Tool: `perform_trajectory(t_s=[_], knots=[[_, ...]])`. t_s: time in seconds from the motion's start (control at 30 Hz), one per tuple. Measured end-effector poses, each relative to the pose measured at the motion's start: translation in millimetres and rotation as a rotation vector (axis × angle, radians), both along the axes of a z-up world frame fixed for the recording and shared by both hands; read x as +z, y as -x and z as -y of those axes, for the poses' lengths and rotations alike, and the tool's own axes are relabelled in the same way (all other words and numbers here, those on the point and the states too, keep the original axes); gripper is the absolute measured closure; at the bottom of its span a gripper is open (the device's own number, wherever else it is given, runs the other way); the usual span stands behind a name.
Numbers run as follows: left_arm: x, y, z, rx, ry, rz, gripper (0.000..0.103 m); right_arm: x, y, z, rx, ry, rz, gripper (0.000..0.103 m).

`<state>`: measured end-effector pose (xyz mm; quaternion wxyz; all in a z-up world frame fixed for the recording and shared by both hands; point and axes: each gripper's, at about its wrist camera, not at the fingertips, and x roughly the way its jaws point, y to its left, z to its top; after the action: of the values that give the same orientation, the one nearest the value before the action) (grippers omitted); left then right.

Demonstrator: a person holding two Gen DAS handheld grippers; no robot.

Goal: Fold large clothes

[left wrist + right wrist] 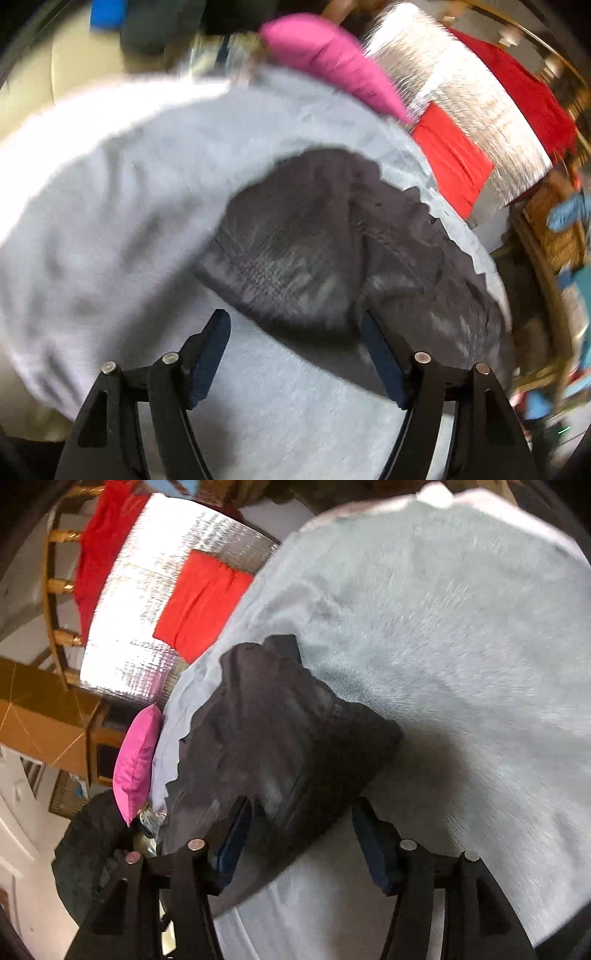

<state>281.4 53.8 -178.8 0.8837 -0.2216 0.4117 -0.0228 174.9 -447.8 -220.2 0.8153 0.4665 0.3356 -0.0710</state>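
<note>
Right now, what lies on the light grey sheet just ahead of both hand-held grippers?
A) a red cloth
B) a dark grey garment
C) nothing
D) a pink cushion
B: the dark grey garment lies bunched on the light grey sheet, just beyond the fingertips in both wrist views; the pink cushion sits at the sheet's far edge.

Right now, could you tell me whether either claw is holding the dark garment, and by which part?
Nothing is held. The left claw and right claw both stand open over the dark garment on the grey sheet, pads not pressing it.

Dark grey garment [332, 240] on pale blue sheet [110, 184]; pink cushion [332, 55].
</note>
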Motion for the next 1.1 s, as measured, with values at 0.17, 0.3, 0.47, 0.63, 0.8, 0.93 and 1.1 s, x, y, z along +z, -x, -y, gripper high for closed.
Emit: perform_trajectory(t_s=[0.17,0.3,0.47,0.63,0.8,0.93,1.1], knots=[[46,53,20,-0.055,-0.165,0.168,0.018,42,29,-29,0.064,0.183,0.045,0.041],[83,86,32,-0.079,-0.255,0.251,0.017,78,40,-66,0.098,0.326,0.093,0.041],[128,120,38,-0.068,-0.353,0.337,0.017,121,59,-103,0.134,0.493,0.153,0.04],[164,153,38,-0.042,-0.408,0.432,0.009,156,83,-135,0.151,0.646,0.217,0.035],[189,179,40,-0.033,-0.443,0.5,0.008,182,104,-160,0.167,0.755,0.254,0.032],[203,196,44,-0.039,-0.464,0.535,0.008,201,124,-181,0.168,0.849,0.273,0.031],[216,211,47,-0.03,-0.486,0.573,0.007,218,142,-194,0.159,0.906,0.297,0.03]])
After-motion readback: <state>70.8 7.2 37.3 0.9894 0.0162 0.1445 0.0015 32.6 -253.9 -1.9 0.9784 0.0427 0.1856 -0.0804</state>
